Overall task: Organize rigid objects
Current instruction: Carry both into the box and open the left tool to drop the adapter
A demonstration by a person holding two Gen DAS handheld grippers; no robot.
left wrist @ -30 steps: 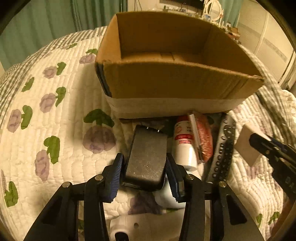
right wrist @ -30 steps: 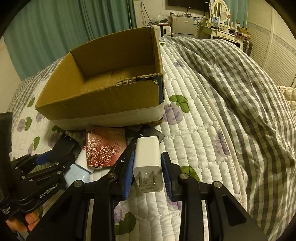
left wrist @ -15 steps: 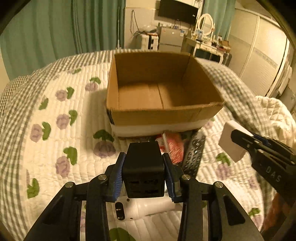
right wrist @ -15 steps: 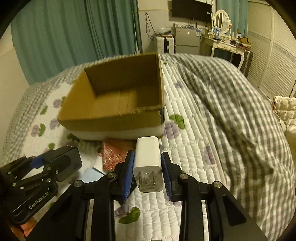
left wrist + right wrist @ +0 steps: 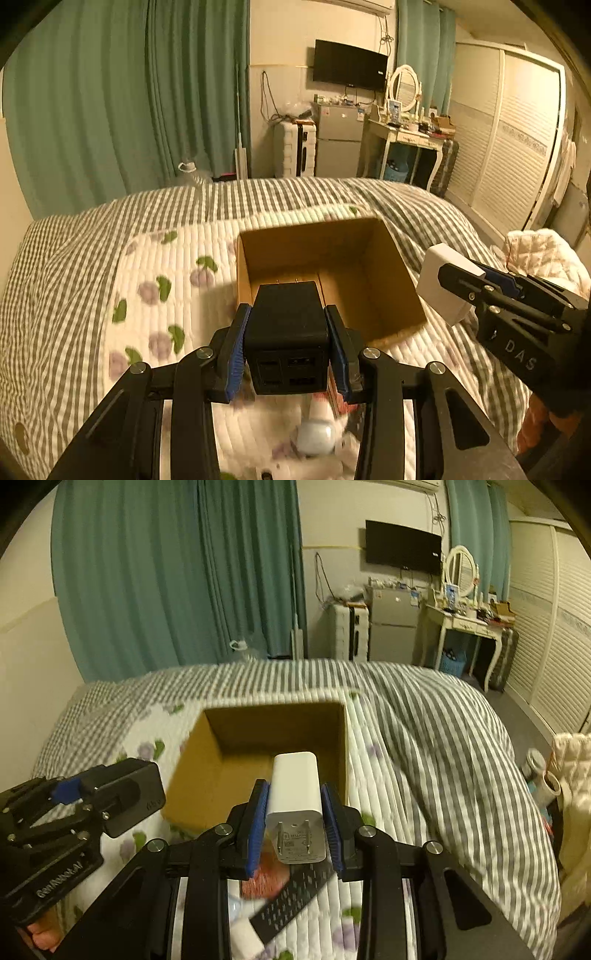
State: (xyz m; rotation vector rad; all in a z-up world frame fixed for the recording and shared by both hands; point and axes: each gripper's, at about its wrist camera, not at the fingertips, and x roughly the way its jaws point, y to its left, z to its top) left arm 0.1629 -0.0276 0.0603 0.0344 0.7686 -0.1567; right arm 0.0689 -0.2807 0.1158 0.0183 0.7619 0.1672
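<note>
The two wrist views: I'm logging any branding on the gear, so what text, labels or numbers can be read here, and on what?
"DAS" on the body of the right gripper, seen from the left wrist.
"GenRobot.AI", blurred and only partly legible, on the body of the left gripper, seen from the right wrist.
White charger, prong face: small print, too small to read.
Black adapter: faint marking, unreadable.
Remote control: key legends too blurred.

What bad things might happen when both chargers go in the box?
1. Both grippers are raised near the cardboard box at once: the left gripper with the black charger, the right gripper with the white charger. They might bump each other.
2. The box sits on a soft quilt, so a knock to its rim may tip it.
3. The box looks empty, so dropped chargers could land hard.
</note>
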